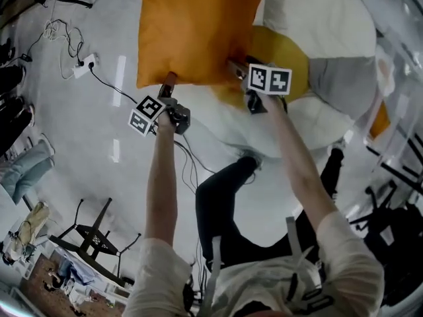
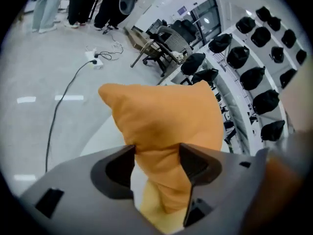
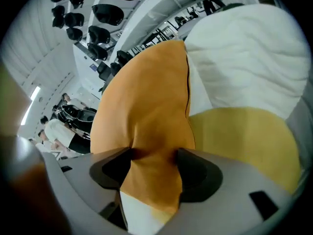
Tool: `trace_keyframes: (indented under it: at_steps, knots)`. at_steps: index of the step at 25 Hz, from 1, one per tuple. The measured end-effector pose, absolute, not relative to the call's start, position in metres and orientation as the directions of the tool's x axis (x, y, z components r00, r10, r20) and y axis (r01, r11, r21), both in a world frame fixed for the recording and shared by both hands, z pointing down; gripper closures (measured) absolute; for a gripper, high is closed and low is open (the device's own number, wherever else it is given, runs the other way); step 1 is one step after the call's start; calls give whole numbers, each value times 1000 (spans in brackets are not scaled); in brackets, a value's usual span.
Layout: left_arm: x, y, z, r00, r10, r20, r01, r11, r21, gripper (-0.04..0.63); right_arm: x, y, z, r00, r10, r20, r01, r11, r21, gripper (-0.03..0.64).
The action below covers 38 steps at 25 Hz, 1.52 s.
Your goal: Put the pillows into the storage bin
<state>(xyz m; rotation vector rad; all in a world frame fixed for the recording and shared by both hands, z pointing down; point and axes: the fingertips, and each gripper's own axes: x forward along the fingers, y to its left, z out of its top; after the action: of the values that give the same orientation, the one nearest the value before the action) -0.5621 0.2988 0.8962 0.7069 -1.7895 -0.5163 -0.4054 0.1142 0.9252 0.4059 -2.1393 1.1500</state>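
An orange pillow (image 1: 195, 25) hangs in the air in front of me, held by its two lower corners. My left gripper (image 1: 169, 83) is shut on its left corner, and the orange cloth (image 2: 166, 131) bunches between the jaws. My right gripper (image 1: 236, 70) is shut on the right corner, with the pillow (image 3: 146, 126) pinched in its jaws. Below lie a yellow pillow (image 1: 281, 55), a big white pillow (image 1: 324, 15) and a grey pillow (image 1: 344, 78). In the right gripper view the yellow pillow (image 3: 244, 141) and the white pillow (image 3: 249, 48) sit just right of the orange one.
A power strip (image 1: 84, 65) with cables (image 1: 99, 78) lies on the pale floor at left. A black folding stand (image 1: 92, 233) sits lower left. Clear bin walls (image 1: 396, 111) show at the right edge. My legs (image 1: 225, 197) stand beneath the grippers.
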Motion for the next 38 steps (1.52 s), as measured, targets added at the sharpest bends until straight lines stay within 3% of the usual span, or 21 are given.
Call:
trace_keyframes:
  at_steps: [3, 5, 7, 9, 19, 26, 38]
  knots:
    - [-560, 293, 894, -202, -732, 651, -227, 681, 696, 355, -410, 118, 926, -734, 117, 669, -528, 521, -671, 363]
    - [-556, 286, 889, -187, -733, 654, -270, 679, 683, 461, -411, 118, 925, -719, 139, 681, -523, 536, -662, 451]
    - [-552, 278, 879, -198, -726, 659, -314, 683, 659, 536, -411, 113, 918, -694, 106, 712, -528, 597, -604, 553]
    - [-549, 272, 867, -235, -723, 649, -317, 688, 652, 551, -410, 107, 904, -680, 44, 732, -537, 650, -538, 603]
    - [-533, 244, 708, -348, -793, 501, -387, 608, 693, 571, -409, 67, 729, -768, -134, 626, -455, 802, -387, 606]
    - [-501, 214, 552, -485, -795, 364, -346, 557, 755, 575, -391, 27, 581, -798, -109, 593, -356, 879, -317, 607]
    - [-309, 180, 375, -470, -850, 237, -440, 459, 772, 577, -195, -7, 372, -838, -248, 486, -345, 931, -122, 606]
